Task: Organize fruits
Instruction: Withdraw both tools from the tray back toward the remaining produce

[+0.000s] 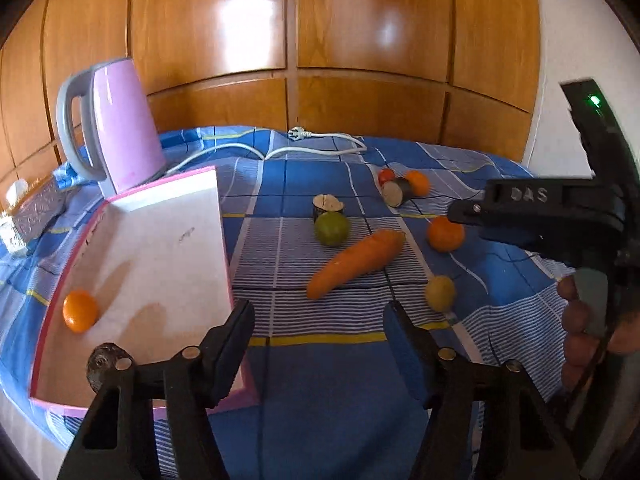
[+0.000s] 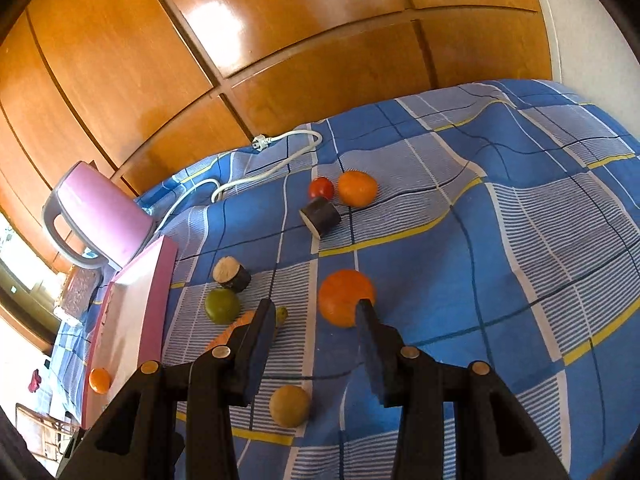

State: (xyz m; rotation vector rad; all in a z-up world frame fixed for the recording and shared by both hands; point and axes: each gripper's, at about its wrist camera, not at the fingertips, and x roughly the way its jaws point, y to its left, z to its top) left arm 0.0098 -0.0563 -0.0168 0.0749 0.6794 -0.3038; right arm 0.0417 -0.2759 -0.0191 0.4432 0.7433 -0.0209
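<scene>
Both wrist cameras look forward and steeply down along their own jaws, close over the blue checked bedspread [image 1: 320,380], facing the wooden wardrobe [image 2: 200,60]. The right view is rolled (horizon tilted). Both share the carrot [image 1: 354,262], pink kettle [image 2: 102,216] and white tray [image 1: 160,260].

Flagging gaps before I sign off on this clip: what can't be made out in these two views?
- Dark round object in the pink tray, left wrist view: half hidden by the left gripper, unidentifiable.
- Carrot, right wrist view: mostly behind the right gripper.
- Right gripper's far fingertip against the orange: contact unclear.
- Patterned box beside the kettle: blurred at the edge.
</scene>
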